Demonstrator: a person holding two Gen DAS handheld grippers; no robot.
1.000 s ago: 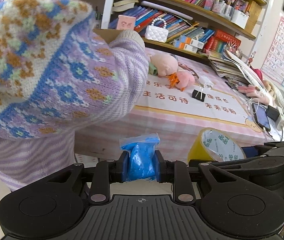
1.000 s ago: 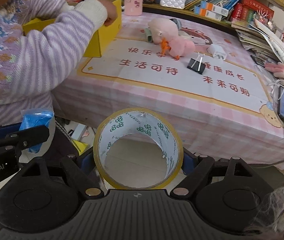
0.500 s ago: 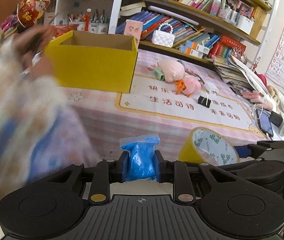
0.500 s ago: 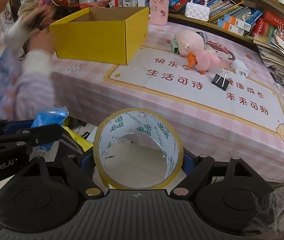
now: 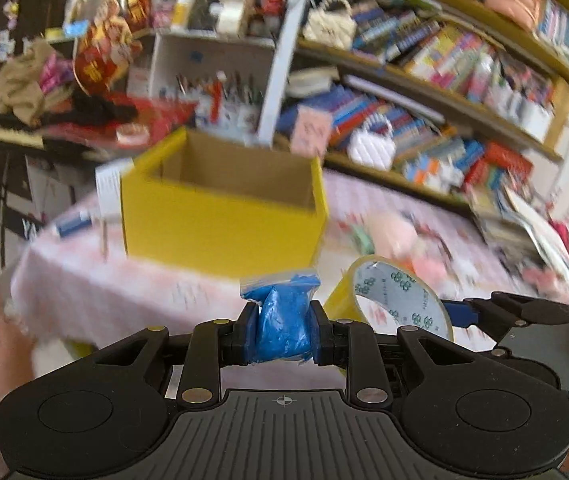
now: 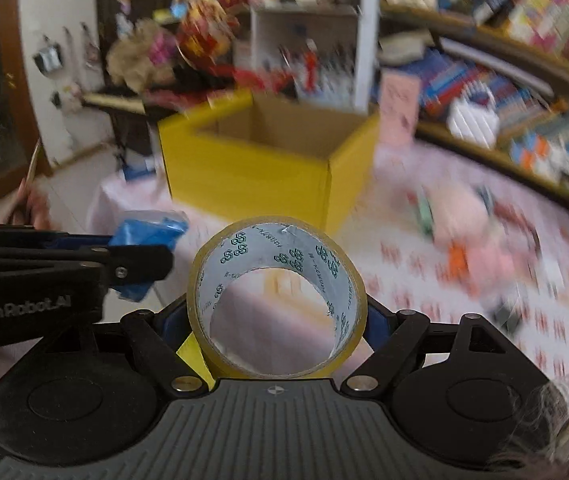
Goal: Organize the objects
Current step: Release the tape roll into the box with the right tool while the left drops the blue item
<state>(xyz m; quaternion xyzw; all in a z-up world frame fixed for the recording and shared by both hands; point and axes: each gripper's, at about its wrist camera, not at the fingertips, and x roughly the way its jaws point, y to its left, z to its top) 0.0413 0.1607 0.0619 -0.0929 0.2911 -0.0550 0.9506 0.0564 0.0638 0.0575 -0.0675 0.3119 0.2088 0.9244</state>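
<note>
Person gone from yellow box (image 5: 220, 232) — its open top (image 6: 284, 128) unobstructed.

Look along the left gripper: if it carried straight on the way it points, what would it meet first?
Most likely the near wall of the yellow box, which stands on the table right ahead of the left gripper and its blue bag. The picture is blurred, so depth is uncertain.

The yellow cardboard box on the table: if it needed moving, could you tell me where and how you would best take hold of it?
Judging by its shape, grip one upright side wall of the yellow box at the open top rim, coming from above with one finger inside and one outside. The walls look thin and stand vertical, and no flaps cover the opening.
</note>
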